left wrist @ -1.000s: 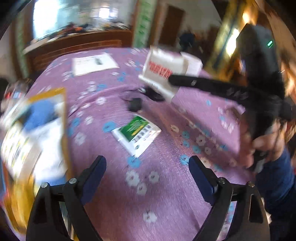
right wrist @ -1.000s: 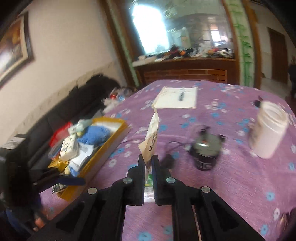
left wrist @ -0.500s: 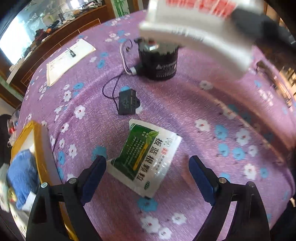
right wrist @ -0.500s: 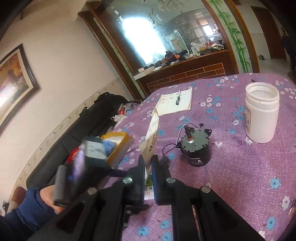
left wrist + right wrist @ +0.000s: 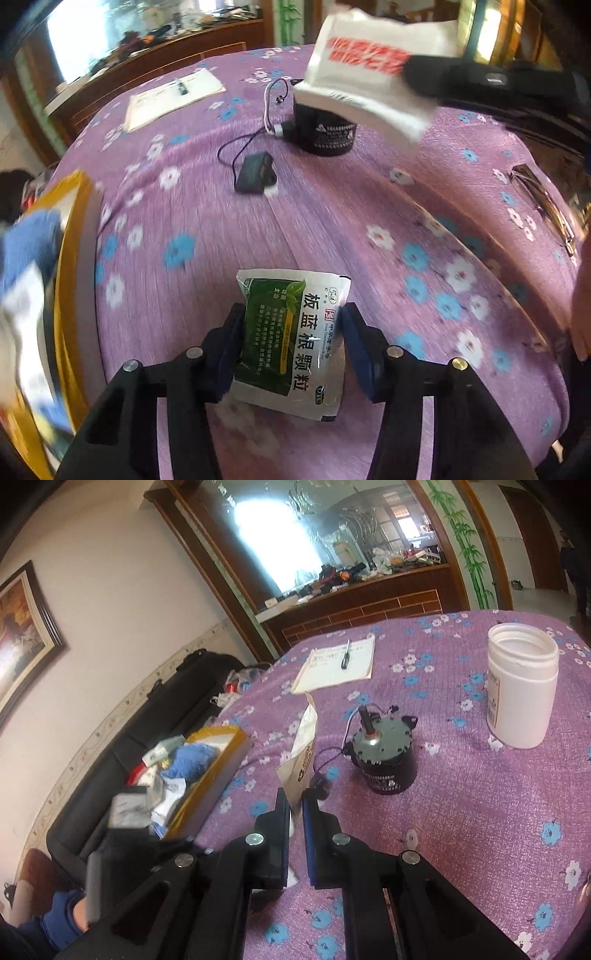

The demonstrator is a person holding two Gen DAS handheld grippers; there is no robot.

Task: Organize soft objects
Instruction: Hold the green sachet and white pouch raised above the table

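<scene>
A green and white sachet (image 5: 291,339) lies flat on the purple flowered tablecloth (image 5: 332,229). My left gripper (image 5: 291,332) is down over it with its jaws closing, and both pads touch the sachet's long edges. My right gripper (image 5: 295,812) is shut on a white packet (image 5: 301,753) held upright on edge. In the left wrist view that packet (image 5: 362,74) with red print hangs above the table. A yellow box (image 5: 221,760) holding a blue cloth (image 5: 192,760) and other soft items sits at the table's left edge.
A black motor (image 5: 384,753) with wires and a small black plug (image 5: 255,173) stand mid-table. A white jar (image 5: 521,686) is at the right, a notepad with a pen (image 5: 340,661) at the back. A black sofa (image 5: 129,738) runs beside the table.
My left gripper came down and forward over the green sachet, and its jaws narrowed from wide apart to the sachet's edges. The right gripper kept its hold on the white packet.
</scene>
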